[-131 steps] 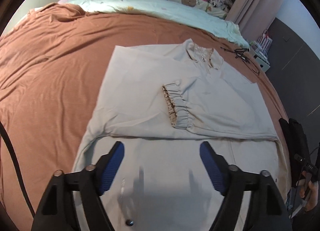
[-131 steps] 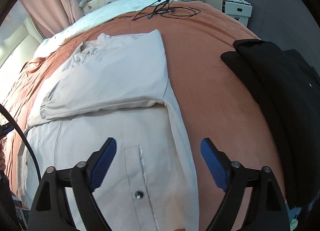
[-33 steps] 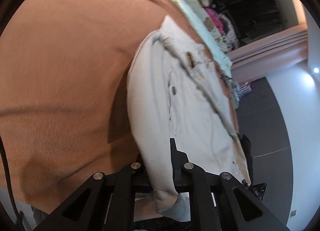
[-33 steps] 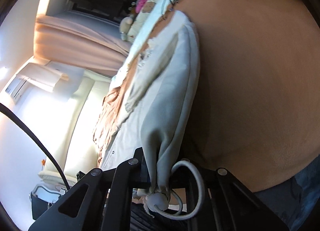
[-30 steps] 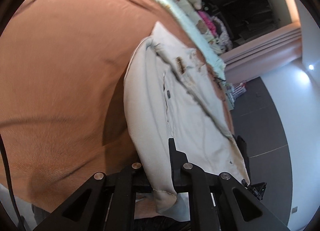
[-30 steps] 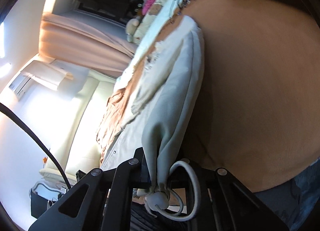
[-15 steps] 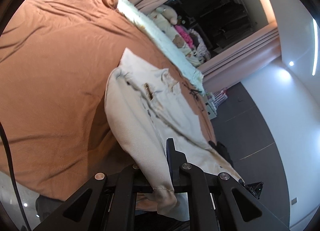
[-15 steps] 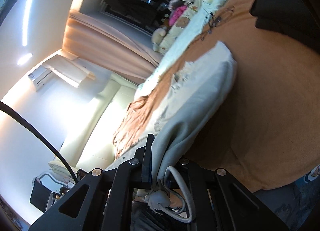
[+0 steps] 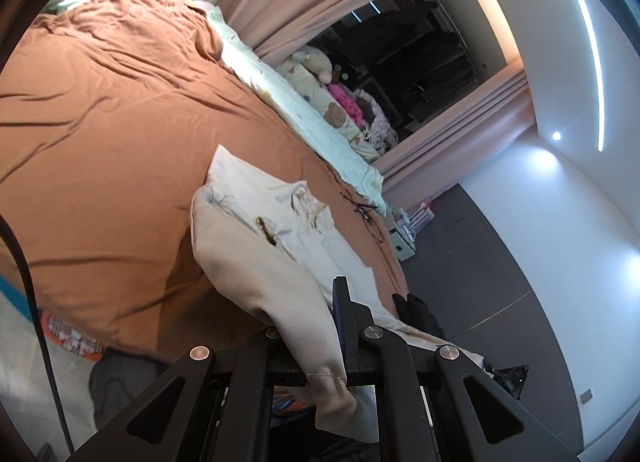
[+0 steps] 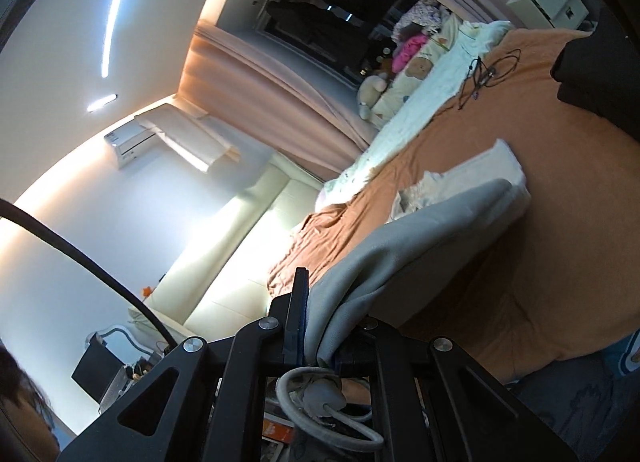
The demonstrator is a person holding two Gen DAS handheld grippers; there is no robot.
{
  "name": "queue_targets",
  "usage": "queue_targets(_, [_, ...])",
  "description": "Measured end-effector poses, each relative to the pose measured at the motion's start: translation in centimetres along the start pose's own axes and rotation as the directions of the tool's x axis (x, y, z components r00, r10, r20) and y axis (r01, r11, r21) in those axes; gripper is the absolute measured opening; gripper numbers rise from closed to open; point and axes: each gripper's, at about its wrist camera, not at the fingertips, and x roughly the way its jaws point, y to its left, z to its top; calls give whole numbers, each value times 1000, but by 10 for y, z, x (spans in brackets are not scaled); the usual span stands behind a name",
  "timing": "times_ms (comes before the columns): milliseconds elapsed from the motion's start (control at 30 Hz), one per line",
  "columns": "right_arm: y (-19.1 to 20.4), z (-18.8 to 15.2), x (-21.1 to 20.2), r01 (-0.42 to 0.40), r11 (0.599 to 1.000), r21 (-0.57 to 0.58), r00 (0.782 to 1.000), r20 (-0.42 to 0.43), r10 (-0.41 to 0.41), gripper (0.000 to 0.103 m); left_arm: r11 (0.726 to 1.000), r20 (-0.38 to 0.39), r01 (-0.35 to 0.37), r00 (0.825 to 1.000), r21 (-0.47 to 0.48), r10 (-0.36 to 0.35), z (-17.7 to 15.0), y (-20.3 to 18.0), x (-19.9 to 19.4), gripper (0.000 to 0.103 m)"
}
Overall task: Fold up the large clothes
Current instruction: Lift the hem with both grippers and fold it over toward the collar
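Over the brown bed [image 9: 120,134], you are lifting the beige jacket [image 9: 256,262]; your left gripper [image 9: 320,326] and right gripper [image 10: 320,326] are both pinching its hem. Next, carry it toward the collar.

Black cable [image 9: 366,214] on brown bedspread [image 9: 100,134]

From the left wrist view, the brown bedspread [image 9: 120,134] lies bare and wide from nine to twelve o'clock, open room for a gripper. At one o'clock a black cable [image 9: 366,218] crosses the sheet near the pale quilt [image 9: 320,118] and plush toys [image 9: 316,62] along the far edge. A black garment [image 9: 418,312] (folded, dark) blocks the three o'clock side beside the beige jacket [image 9: 256,262]
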Motion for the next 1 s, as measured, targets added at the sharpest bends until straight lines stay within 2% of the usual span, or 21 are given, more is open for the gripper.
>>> queue_targets(167, [-16, -7, 0, 6, 1000, 7, 1000, 12, -6, 6, 1000, 3, -25, 1000, -18, 25, -9, 2, -9, 9])
queue_targets(367, [-43, -8, 11, 37, 999, 35, 999, -9, -37, 6, 1000, -28, -25, 999, -3, 25, -6, 6, 11, 9])
queue_targets(467, [-53, 4, 27, 48, 998, 39, 999, -8, -48, 6, 999, -39, -36, 999, 2, 36, 4, 4, 24, 9])
queue_targets(733, [-54, 62, 69, 59, 998, -12, 997, 52, -58, 6, 999, -1, -13, 1000, 37, 13, 58, -17, 61, 9])
queue_targets(1000, [-61, 104, 120, 77, 997, -29, 996, 57, -75, 6, 998, 18, -18, 1000, 61, 17, 114, -38, 105, 9])
